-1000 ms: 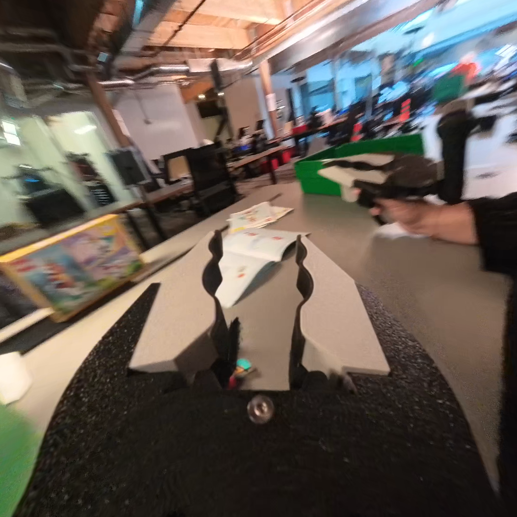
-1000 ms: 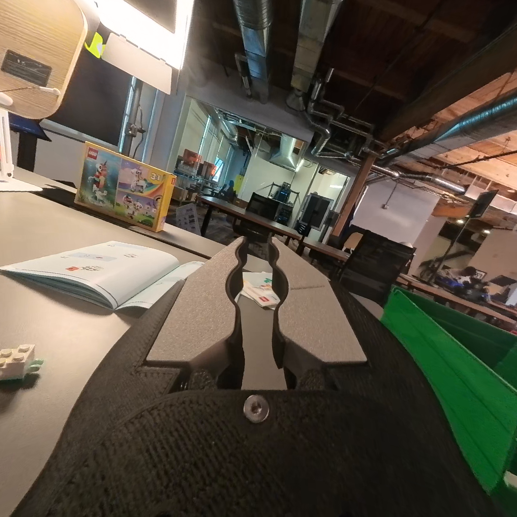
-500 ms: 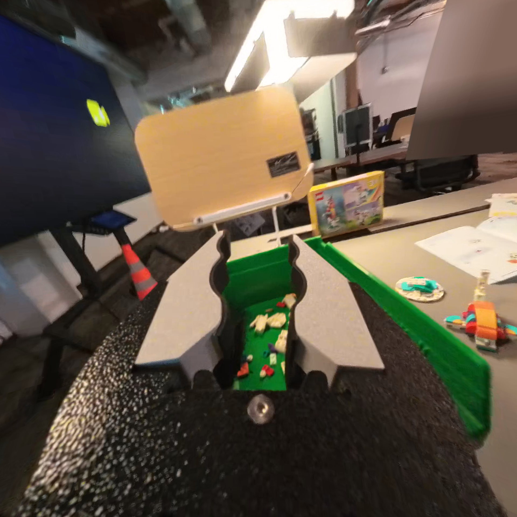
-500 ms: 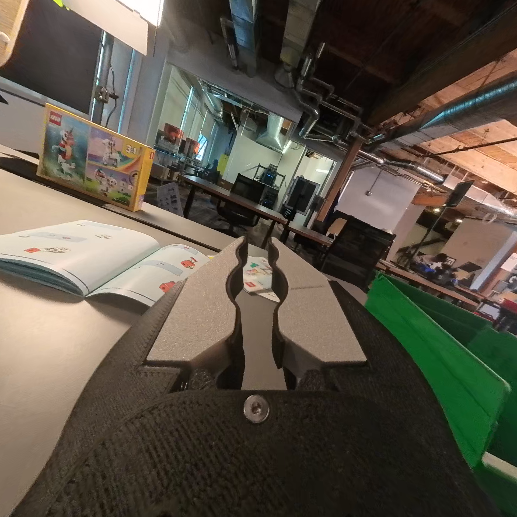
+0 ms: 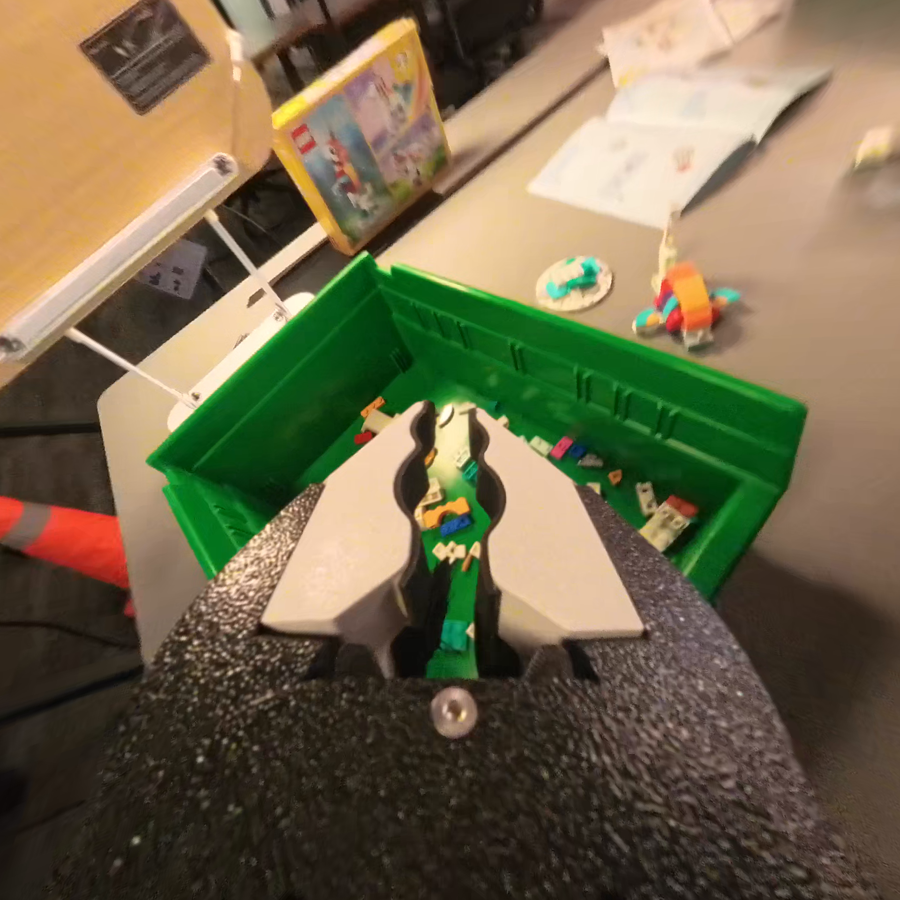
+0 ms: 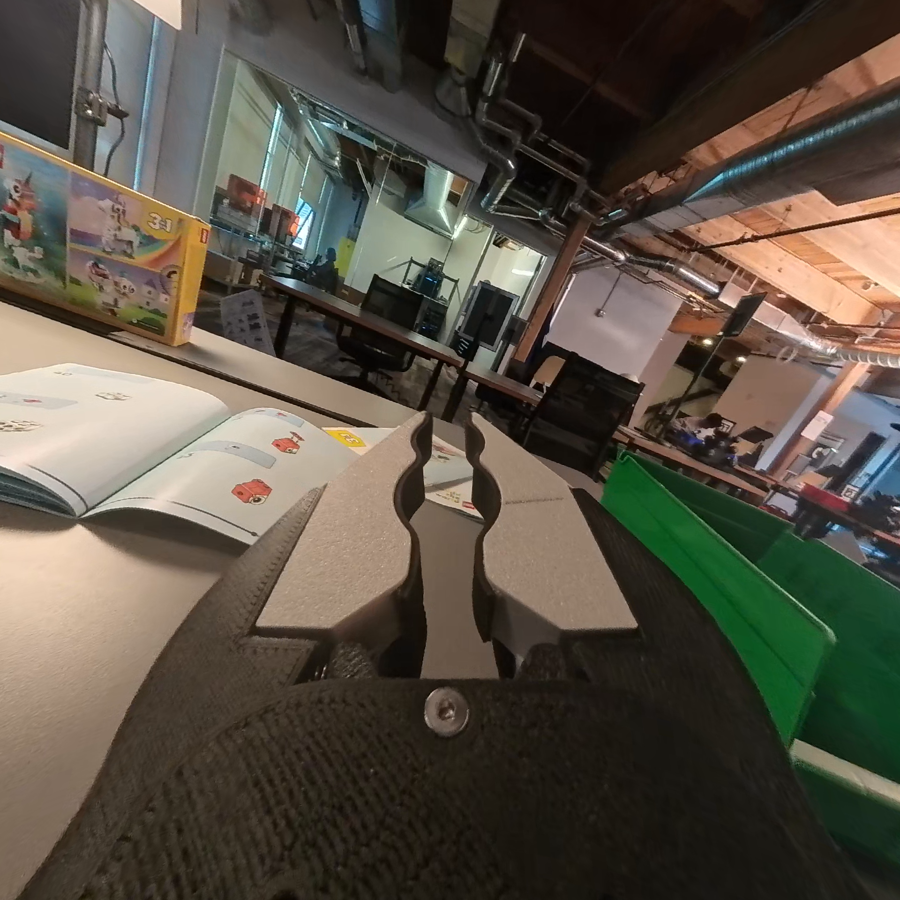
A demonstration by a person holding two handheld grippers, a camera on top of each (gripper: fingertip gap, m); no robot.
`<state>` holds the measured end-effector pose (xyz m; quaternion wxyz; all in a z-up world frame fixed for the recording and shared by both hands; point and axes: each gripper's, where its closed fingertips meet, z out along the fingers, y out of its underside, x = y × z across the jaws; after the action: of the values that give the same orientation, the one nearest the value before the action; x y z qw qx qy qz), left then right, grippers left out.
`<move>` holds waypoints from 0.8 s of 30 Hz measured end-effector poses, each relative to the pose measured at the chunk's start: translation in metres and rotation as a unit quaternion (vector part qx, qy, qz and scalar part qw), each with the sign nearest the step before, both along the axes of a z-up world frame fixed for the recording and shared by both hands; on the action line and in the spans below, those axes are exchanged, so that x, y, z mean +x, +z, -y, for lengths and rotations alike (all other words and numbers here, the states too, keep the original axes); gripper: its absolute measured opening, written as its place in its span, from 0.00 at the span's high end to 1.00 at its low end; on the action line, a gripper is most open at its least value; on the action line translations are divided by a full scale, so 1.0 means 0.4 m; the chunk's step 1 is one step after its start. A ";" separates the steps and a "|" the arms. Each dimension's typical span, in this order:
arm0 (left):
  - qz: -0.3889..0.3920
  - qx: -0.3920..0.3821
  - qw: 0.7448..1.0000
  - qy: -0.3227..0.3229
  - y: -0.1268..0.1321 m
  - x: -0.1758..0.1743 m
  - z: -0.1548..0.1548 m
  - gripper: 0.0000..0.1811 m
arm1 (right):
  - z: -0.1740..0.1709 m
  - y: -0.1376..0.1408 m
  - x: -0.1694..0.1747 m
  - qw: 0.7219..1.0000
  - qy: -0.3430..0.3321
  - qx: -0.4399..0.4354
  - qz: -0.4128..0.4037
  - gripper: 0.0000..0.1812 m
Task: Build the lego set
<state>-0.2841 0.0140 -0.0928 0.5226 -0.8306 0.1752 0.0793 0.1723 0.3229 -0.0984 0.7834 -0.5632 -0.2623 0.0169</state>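
Observation:
My left gripper (image 5: 454,411) is open and empty, tilted down over the green bin (image 5: 535,350). Several loose lego pieces lie in the bin, among them an orange arch (image 5: 440,514), a blue plate (image 5: 458,523) and a teal brick (image 5: 453,635) between my fingers' bases. A colourful partial build (image 5: 682,307) and a round white plate with teal pieces (image 5: 574,282) sit on the table beyond the bin. My right gripper (image 6: 448,421) is narrowly open and empty, low over the table, pointing past the open instruction booklet (image 6: 121,448).
The yellow lego box (image 5: 365,131) stands at the table's far edge and also shows in the right wrist view (image 6: 97,258). The booklet (image 5: 647,156) lies right of it. A wooden board on a white stand (image 5: 97,97) is left of the bin. Another green bin (image 6: 706,560) is at my right gripper's right. Across from one pair of fingers to the other is roughly 55 centimetres. About 20 centimetres separates my left fingertips from the colourful partial build (image 5: 682,307).
My left gripper swung left from the booklet to the green bin and tipped down over it. My right gripper shifted forward, so the white brick left its view. Both jaws keep their gaps.

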 end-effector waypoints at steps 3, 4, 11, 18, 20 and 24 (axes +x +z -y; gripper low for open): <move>-0.035 -0.066 0.996 -0.042 -0.042 0.014 0.004 0.94 | -0.001 -0.002 -0.002 1.000 -0.004 0.002 0.008 0.94; -0.032 -0.093 0.992 -0.078 -0.061 0.038 0.014 0.94 | -0.001 -0.003 -0.002 1.000 -0.005 0.001 0.010 0.94; -0.010 -0.200 0.968 -0.149 -0.122 0.068 0.048 0.98 | -0.008 -0.005 0.001 1.000 -0.012 -0.001 0.010 0.94; 0.010 -0.333 0.930 -0.158 -0.193 0.063 0.107 0.91 | -0.007 -0.007 -0.003 1.000 -0.011 0.000 0.016 0.94; 0.025 -0.347 0.924 -0.161 -0.205 0.067 0.108 0.89 | -0.007 -0.007 -0.005 1.000 -0.010 0.000 0.018 0.94; 0.052 -0.335 0.920 -0.198 -0.205 0.105 0.097 0.89 | -0.006 -0.009 -0.009 1.000 -0.008 0.001 0.023 0.94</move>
<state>-0.2419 -0.0249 -0.1749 0.2275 -0.9084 0.3249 -0.1324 0.1687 0.3255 -0.1020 0.7777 -0.5650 -0.2756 -0.0026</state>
